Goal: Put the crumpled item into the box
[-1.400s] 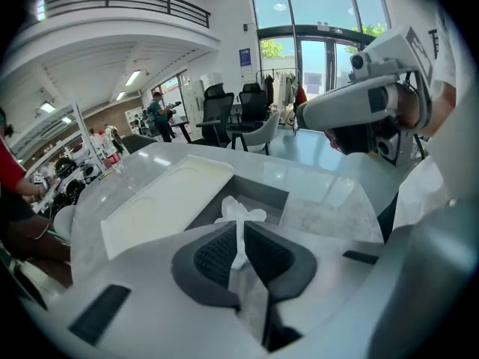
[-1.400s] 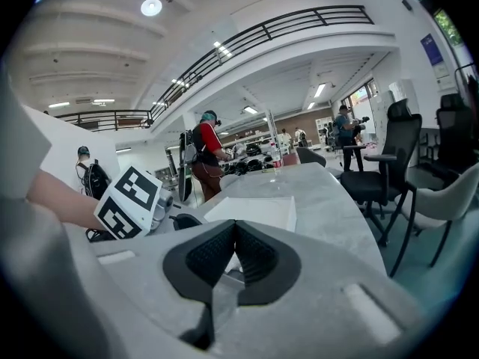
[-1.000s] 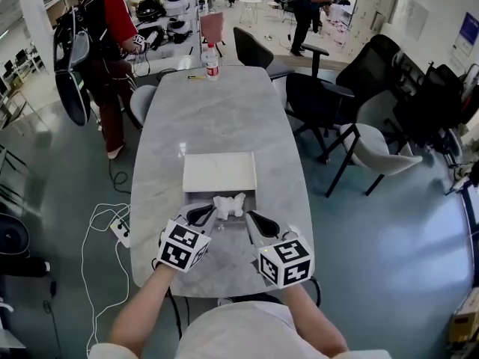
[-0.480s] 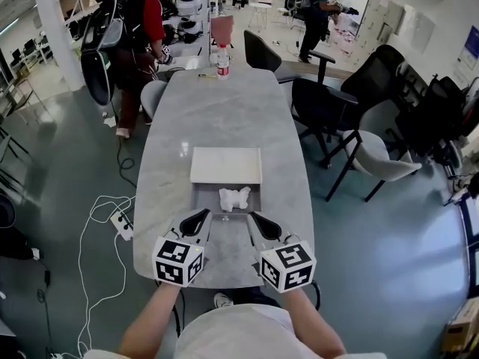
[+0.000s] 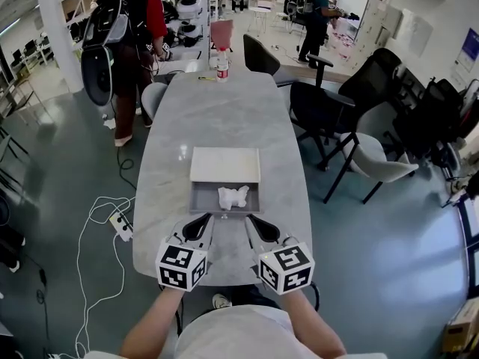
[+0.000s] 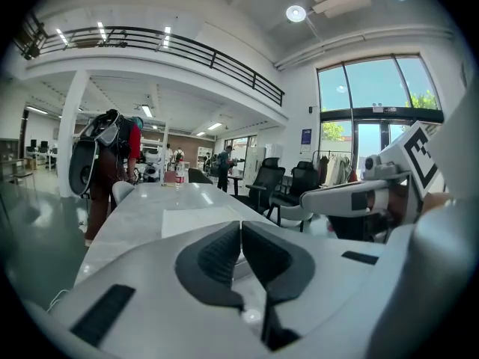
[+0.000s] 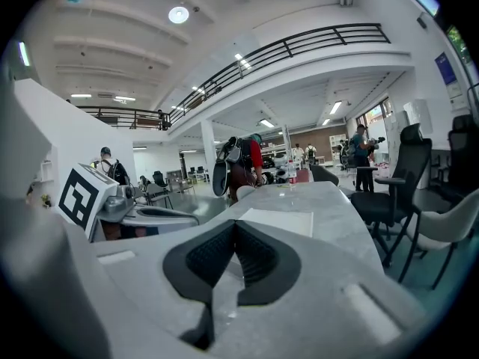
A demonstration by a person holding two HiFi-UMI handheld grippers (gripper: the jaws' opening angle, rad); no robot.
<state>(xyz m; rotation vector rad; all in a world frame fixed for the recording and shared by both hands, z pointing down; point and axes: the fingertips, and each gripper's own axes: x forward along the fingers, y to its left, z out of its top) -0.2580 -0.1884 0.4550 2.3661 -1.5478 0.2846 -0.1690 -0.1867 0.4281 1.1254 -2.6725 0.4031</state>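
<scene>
Crumpled item [image 5: 233, 197] lying inside grey box [image 5: 196, 200] at frame centre, just below white lid [image 5: 224, 164]. Left gripper [image 5: 197, 227] and right gripper [image 5: 261, 228] hovering lower centre, jaws pressing together, gripping nothing. Placing step looking done; next move probably fitting lid.

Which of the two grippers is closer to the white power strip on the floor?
Left. The left gripper is on the side of the table where the power strip lies; the right gripper is farther across.
</scene>
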